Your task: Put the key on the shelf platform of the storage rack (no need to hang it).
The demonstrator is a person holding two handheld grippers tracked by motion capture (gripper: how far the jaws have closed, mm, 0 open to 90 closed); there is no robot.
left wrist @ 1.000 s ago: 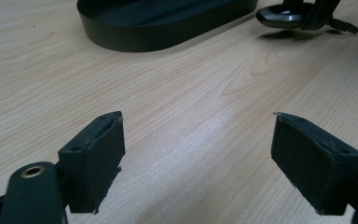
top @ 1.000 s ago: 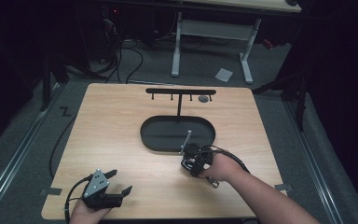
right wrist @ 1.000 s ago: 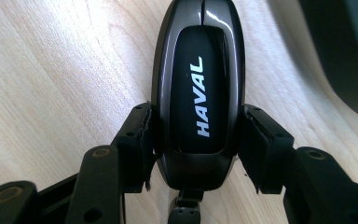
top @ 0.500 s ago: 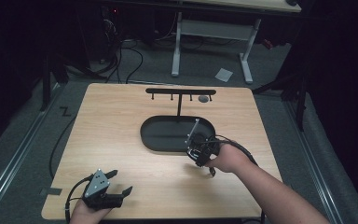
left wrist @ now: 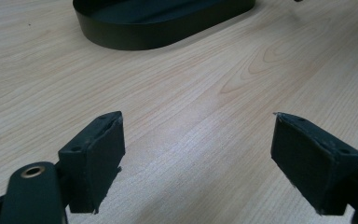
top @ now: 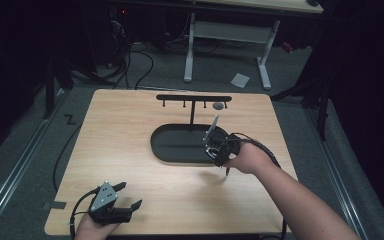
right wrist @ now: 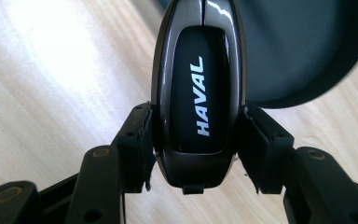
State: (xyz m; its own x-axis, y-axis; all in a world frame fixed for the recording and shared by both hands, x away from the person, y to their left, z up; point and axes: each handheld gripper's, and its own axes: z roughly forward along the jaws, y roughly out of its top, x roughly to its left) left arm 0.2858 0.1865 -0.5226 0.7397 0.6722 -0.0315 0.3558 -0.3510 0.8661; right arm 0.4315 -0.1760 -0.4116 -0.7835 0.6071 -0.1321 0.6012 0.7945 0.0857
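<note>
Item 1 — right gripper (top: pixel 215 145): sat at the right end of the black oval tray (top: pixel 175 150), over its rim, carried by the person's right hand (top: pixel 245 159). The forearm ran in from the lower right corner of the high view and slanted up and left across the desk (top: pixel 130 130). In the right gripper view the gripper (right wrist: pixel 196 140) had its fingers (right wrist: pixel 135 144) clenched on both sides of a car key fob (right wrist: pixel 198 93), glossy black, lettered HAVAL. The fob stood up between the pads, with the tray's rounded end (right wrist: pixel 307 56) behind it. In the high view a slim grey part (top: pixel 211 128) rose from the gripper and leaned toward the black T-shaped rack (top: pixel 194 98).

Item 2 — left gripper (top: pixel 111 202): lay low at the near left corner of the desk, well apart from the tray, with the left hand (top: pixel 96 227) just inside the bottom edge. The grey three-cornered plate faced up. In the left gripper view its fingers (left wrist: pixel 98 154) stood released, spread wide, with bare wood grain (left wrist: pixel 205 107) between them and the tray's wall (left wrist: pixel 158 37) ahead.

Item 3 — rack: stood at the tray's far side; a small grey thing (top: pixel 218 105) hung under its right end.
</note>
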